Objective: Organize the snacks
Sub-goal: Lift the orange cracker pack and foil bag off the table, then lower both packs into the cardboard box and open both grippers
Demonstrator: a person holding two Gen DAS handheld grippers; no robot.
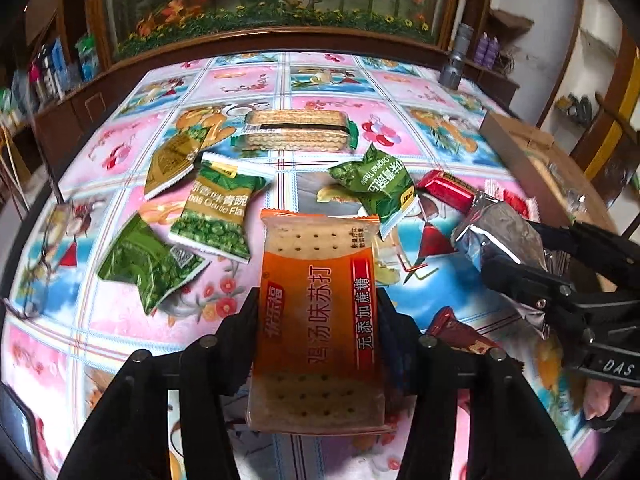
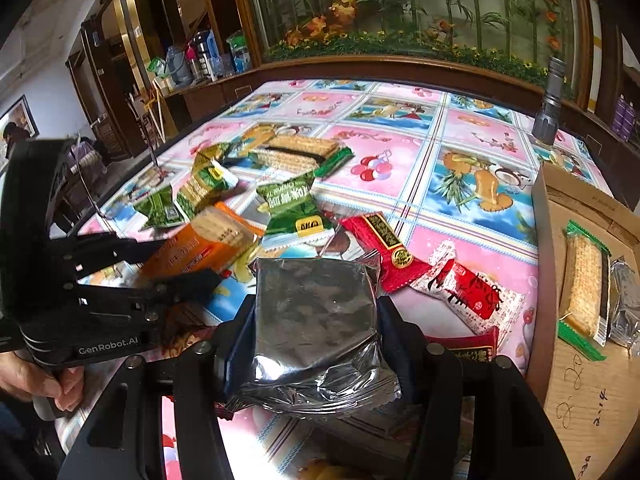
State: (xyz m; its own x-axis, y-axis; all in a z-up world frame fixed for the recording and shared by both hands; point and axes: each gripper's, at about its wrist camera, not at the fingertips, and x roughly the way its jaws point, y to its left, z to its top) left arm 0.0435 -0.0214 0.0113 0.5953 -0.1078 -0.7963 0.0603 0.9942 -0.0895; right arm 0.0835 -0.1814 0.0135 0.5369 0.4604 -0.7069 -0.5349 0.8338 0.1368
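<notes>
Closest to me, my left gripper [image 1: 318, 300] is clamped across the middle of the orange cracker pack [image 1: 318, 308], a pad on each long edge, and the pack is lifted above the tablecloth [image 1: 120, 320]. I judge it light but brittle: square soda crackers show through the clear film, so a harder squeeze could snap them, and the glossy wrap may slide if I tilt it steeply. Holding it by the flat sides at mid-length seems right. My right gripper [image 2: 316, 320] is closed on the silver foil packet [image 2: 316, 308], gripping its two sides; the foil looks crinkly and slick, soft at the loose crimped ends, so the firm block in the middle is the place to hold. Just beyond lie red candy wrappers [image 2: 468, 284] and green pea packets [image 1: 212, 216], small, puffy and loose. Farther back rests a wafer pack [image 1: 296, 130]. To my right stands the cardboard box [image 2: 592, 380], already holding one wafer pack and a silver packet.
</notes>
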